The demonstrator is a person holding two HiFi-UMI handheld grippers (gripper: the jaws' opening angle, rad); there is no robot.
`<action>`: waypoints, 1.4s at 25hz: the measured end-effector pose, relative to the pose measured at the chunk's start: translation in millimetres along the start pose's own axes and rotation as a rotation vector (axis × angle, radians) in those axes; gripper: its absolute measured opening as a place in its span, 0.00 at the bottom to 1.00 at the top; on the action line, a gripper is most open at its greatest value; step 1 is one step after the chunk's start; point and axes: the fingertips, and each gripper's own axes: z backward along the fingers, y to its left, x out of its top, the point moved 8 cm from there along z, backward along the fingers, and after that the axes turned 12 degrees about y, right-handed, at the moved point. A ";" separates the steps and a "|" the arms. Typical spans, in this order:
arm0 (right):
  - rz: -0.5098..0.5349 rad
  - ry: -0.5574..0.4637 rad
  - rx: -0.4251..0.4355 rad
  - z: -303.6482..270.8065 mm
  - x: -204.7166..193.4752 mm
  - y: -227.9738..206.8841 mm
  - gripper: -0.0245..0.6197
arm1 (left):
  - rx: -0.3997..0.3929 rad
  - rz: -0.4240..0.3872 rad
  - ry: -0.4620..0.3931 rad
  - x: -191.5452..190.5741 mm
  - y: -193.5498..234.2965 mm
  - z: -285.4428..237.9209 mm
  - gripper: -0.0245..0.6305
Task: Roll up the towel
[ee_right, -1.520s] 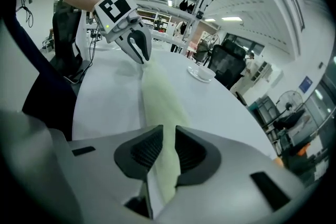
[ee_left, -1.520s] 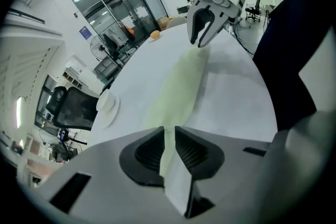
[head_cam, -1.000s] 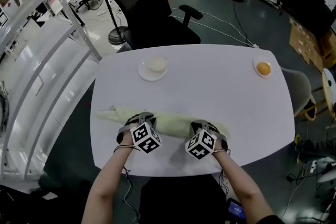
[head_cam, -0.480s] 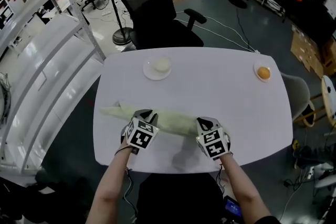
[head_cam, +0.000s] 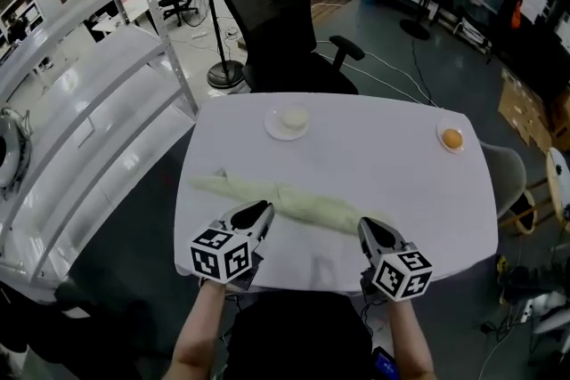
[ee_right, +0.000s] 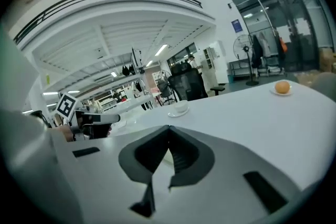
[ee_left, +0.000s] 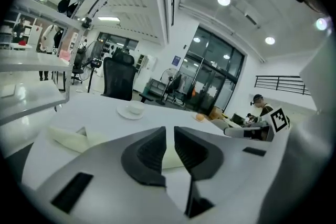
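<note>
The pale green towel (head_cam: 298,202) lies as a long loose roll across the near half of the white table (head_cam: 392,165). Both grippers hang above the table's near edge, just short of the roll and clear of it. My left gripper (head_cam: 258,210) points at the roll's middle. Its jaws have just been closing and now stand a narrow slit apart with nothing between them (ee_left: 169,131); the towel (ee_left: 65,138) shows below and beyond. My right gripper (head_cam: 367,227) is by the roll's right end, shut with its tips touching and empty (ee_right: 169,128).
A white saucer with a small cup (head_cam: 288,122) sits at the table's far side. An orange on a small plate (head_cam: 452,139) is at the far right corner. A black office chair (head_cam: 285,22) stands behind the table, white shelving (head_cam: 89,120) to the left.
Both grippers lifted off the towel, drew back toward the near edge and rolled their wrists. The towel stayed on the table as a roll.
</note>
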 end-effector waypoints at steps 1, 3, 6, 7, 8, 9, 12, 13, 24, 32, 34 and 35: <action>0.003 -0.018 0.000 7.7 -2.1 7.3 0.05 | -0.010 -0.014 -0.018 -0.8 -5.4 7.9 0.13; 0.026 -0.059 -0.003 25.6 -6.4 23.4 0.05 | -0.023 -0.053 -0.039 -4.7 -18.0 22.9 0.13; 0.052 -0.139 0.009 49.3 -13.3 46.1 0.05 | -0.022 -0.137 -0.063 -10.6 -36.5 44.4 0.13; 0.061 -0.157 0.000 56.1 -14.5 52.0 0.05 | -0.025 -0.171 -0.073 -12.0 -42.7 50.4 0.13; 0.074 -0.172 -0.015 62.0 -16.2 56.0 0.05 | -0.036 -0.206 -0.086 -13.1 -49.2 55.4 0.12; 0.088 -0.186 -0.034 67.0 -18.9 58.6 0.05 | -0.054 -0.236 -0.102 -14.2 -55.4 59.7 0.12; 0.132 -0.210 -0.095 78.7 -27.4 63.7 0.05 | -0.109 -0.269 -0.138 -19.1 -67.3 68.1 0.10; 0.141 -0.213 -0.111 81.5 -29.8 64.1 0.05 | -0.120 -0.268 -0.142 -21.3 -69.1 69.0 0.09; 0.135 -0.190 -0.196 81.1 -41.9 49.9 0.05 | -0.079 -0.305 -0.144 -26.7 -71.6 60.2 0.06; 0.179 -0.156 -0.166 70.9 -42.7 50.6 0.05 | 0.018 -0.336 -0.121 -30.9 -67.7 52.4 0.06; 0.184 -0.154 -0.159 70.0 -41.0 49.6 0.05 | 0.025 -0.335 -0.121 -30.1 -67.6 51.2 0.06; 0.184 -0.153 -0.154 69.5 -40.0 49.1 0.05 | 0.027 -0.335 -0.119 -29.8 -67.6 50.6 0.06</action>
